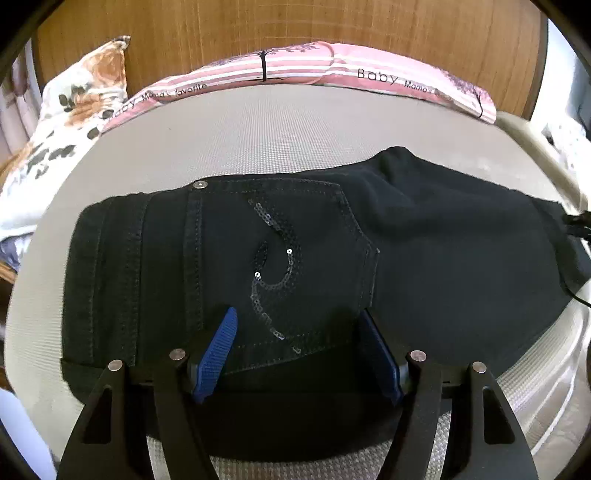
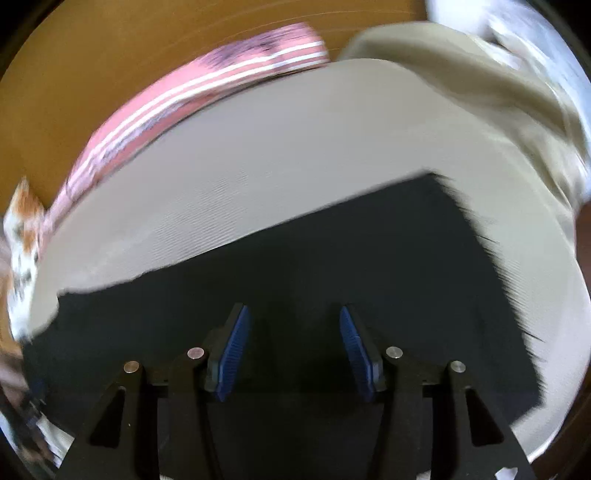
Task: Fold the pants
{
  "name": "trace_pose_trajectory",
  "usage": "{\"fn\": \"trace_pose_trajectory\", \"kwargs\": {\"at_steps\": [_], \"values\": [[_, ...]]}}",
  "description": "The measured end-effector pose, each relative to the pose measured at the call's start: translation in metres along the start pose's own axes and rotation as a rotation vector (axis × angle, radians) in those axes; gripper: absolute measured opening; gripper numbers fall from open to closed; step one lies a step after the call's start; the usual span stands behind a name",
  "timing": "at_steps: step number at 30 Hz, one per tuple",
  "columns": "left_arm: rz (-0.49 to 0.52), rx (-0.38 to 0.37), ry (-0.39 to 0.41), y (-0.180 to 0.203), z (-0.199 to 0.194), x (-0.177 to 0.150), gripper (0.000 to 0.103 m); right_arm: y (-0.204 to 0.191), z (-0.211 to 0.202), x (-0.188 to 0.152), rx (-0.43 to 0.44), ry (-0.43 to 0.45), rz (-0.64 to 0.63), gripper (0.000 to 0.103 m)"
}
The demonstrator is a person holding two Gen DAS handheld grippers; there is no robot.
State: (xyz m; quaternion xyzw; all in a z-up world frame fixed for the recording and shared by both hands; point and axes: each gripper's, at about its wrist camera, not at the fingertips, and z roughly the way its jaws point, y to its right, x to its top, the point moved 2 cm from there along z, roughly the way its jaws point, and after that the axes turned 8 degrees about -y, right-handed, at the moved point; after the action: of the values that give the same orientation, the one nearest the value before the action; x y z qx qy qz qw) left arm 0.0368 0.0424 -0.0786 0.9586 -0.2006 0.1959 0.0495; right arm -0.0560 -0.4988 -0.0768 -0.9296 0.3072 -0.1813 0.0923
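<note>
Black pants (image 1: 424, 251) lie folded across a grey mattress (image 1: 258, 140), waistband to the left and a sequined back pocket (image 1: 280, 266) facing up. My left gripper (image 1: 299, 314) hovers over the pocket's near edge, blue pads apart and nothing between them. The right wrist view is blurred by motion. There the pants (image 2: 369, 266) show their frayed leg end (image 2: 491, 240) at the right. My right gripper (image 2: 293, 314) stands open above the dark cloth, with no fabric pinched between its pads.
A pink striped pillow (image 1: 332, 66) and a floral pillow (image 1: 85, 92) rest against the wooden headboard (image 1: 295, 26) at the back. The mattress edge (image 1: 535, 369) drops off at the right. A beige cover (image 2: 480, 74) bunches at the far right corner.
</note>
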Motion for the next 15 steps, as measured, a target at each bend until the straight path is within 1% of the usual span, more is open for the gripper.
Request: {"fn": "trace_pose_trajectory", "kwargs": {"at_steps": [2, 5, 7, 11, 13, 15], "values": [[0.006, -0.002, 0.003, 0.005, -0.004, 0.001, 0.069, 0.027, -0.022, -0.005, 0.017, 0.015, 0.067, 0.049], [0.018, -0.039, 0.03, 0.016, -0.015, 0.005, 0.069, 0.054, -0.05, -0.018, 0.059, 0.022, 0.136, 0.05], [0.045, -0.074, 0.059, 0.03, -0.026, 0.011, 0.069, 0.068, -0.061, -0.032, 0.096, 0.014, 0.177, 0.052], [0.106, -0.159, 0.078, 0.06, -0.039, 0.023, 0.07, 0.086, -0.064, -0.06, 0.148, -0.008, 0.246, 0.052], [0.146, -0.187, 0.073, 0.077, -0.039, 0.028, 0.07, 0.092, -0.057, -0.075, 0.17, -0.013, 0.281, 0.052], [0.176, -0.198, 0.06, 0.09, -0.036, 0.031, 0.07, 0.102, -0.05, -0.082, 0.183, -0.022, 0.321, 0.052]]}}
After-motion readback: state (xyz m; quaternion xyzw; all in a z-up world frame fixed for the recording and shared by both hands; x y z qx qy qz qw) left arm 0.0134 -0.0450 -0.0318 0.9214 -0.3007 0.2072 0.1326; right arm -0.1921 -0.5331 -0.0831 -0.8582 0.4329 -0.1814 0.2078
